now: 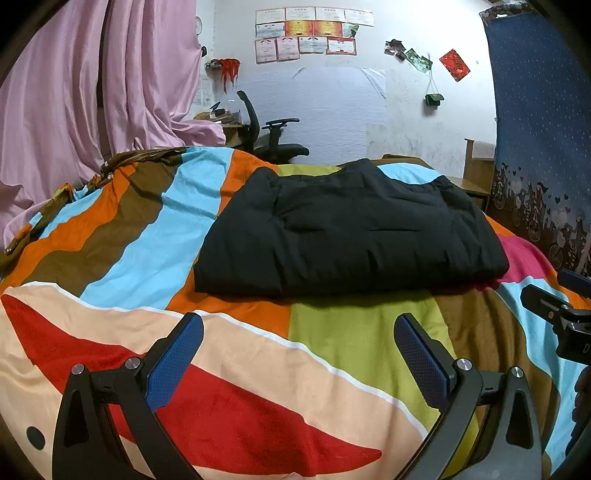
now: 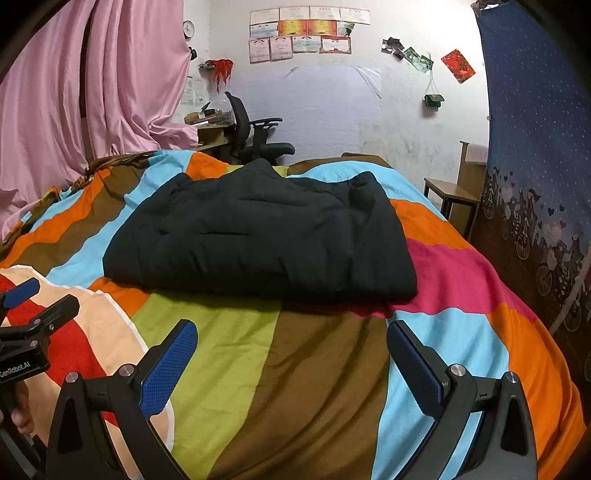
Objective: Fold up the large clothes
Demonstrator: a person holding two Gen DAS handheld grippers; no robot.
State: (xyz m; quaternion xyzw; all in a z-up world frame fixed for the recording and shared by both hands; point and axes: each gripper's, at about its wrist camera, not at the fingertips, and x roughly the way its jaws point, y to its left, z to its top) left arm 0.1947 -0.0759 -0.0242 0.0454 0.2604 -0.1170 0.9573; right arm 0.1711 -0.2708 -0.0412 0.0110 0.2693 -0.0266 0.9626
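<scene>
Both our claws, left claw (image 1: pixel 298 363) and right claw (image 2: pixel 291 369), spread wide, holding nothing. Bulky black padded garment (image 1: pixel 351 229) sits folded mid-frame on striped multicolour bedsheet (image 1: pixel 362 332). Risk: puffy layers may spring open, or claws snag the sheet.

White wall (image 1: pixel 406 110) at back, certificates (image 1: pixel 314 33) taped on in rows. Pink curtain (image 1: pixel 92 92) left, blue patterned hanging cloth (image 1: pixel 535 129) right. Black office chair (image 1: pixel 273 136) at a cluttered desk (image 2: pixel 210 129). Striped multicolour bedspread (image 1: pixel 147 240) fills foreground.
</scene>
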